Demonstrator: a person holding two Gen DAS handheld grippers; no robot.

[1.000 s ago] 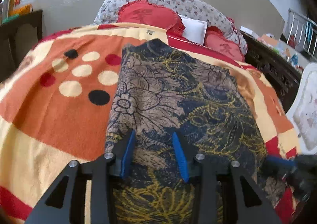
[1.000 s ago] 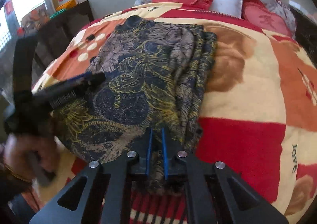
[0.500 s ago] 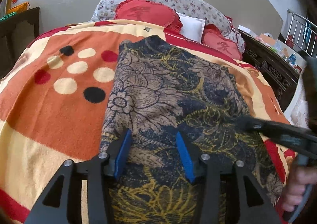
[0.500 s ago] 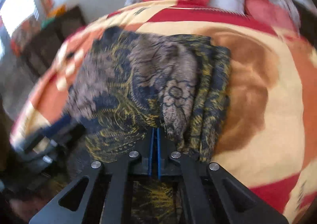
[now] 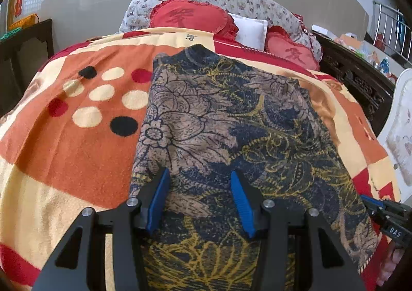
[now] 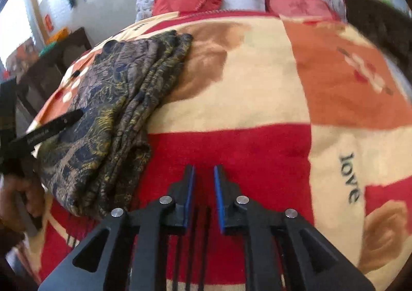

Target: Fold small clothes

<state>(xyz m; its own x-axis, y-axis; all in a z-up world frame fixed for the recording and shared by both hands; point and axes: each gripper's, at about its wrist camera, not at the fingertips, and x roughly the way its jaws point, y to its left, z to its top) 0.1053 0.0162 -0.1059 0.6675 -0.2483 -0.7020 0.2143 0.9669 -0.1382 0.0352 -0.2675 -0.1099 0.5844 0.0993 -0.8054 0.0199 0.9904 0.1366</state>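
We judge the dark floral-print folded garment (image 5: pixel 231 136), lying on the orange-and-red patterned blanket (image 6: pixel 257 100), soft and limp, best pinched at a layered edge; left gripper (image 5: pixel 200 198) and right gripper (image 6: pixel 203 195) are both parted, empty.

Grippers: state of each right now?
Left gripper: open, above the garment, holding nothing.
Right gripper: open, narrow gap, holding nothing, over the blanket beside the garment.

one folded garment (image 5: pixel 231 121), two red cushions (image 5: pixel 188 17), one blanket (image 6: pixel 257 100).
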